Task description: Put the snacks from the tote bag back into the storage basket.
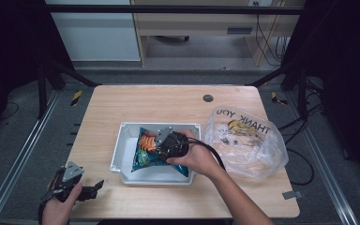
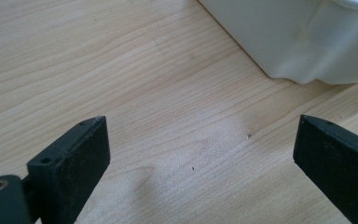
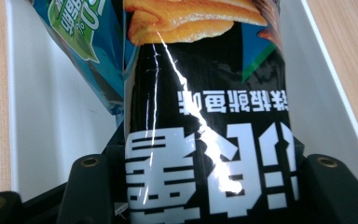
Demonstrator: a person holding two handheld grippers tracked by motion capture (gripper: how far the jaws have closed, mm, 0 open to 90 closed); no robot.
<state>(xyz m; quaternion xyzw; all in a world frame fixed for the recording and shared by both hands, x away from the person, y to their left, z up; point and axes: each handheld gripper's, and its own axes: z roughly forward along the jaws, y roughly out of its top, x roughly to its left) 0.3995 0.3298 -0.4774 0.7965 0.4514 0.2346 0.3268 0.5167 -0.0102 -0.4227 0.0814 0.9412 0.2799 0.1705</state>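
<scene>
A white tray [image 1: 117, 151] stands in the middle of the table with snack bags [image 1: 143, 152] lying in it. In the right gripper view a black chip bag [image 3: 209, 116] with white lettering lies between the jaws, and my right gripper [image 3: 209, 182] is shut on it. A blue-green bag [image 3: 84, 46] lies beside it on the tray floor [image 3: 51, 130]. From above, my right gripper [image 1: 161, 145] sits low inside the tray. My left gripper [image 1: 93, 190] rests near the table's front left corner, its jaws [image 2: 200, 149] wide apart over bare wood.
A clear plastic "THANK YOU" bag [image 1: 246, 140] with goods inside lies right of the tray. The tray's outer wall [image 2: 279, 42] shows ahead of the left gripper. A small round grommet [image 1: 208, 98] sits near the table's far edge.
</scene>
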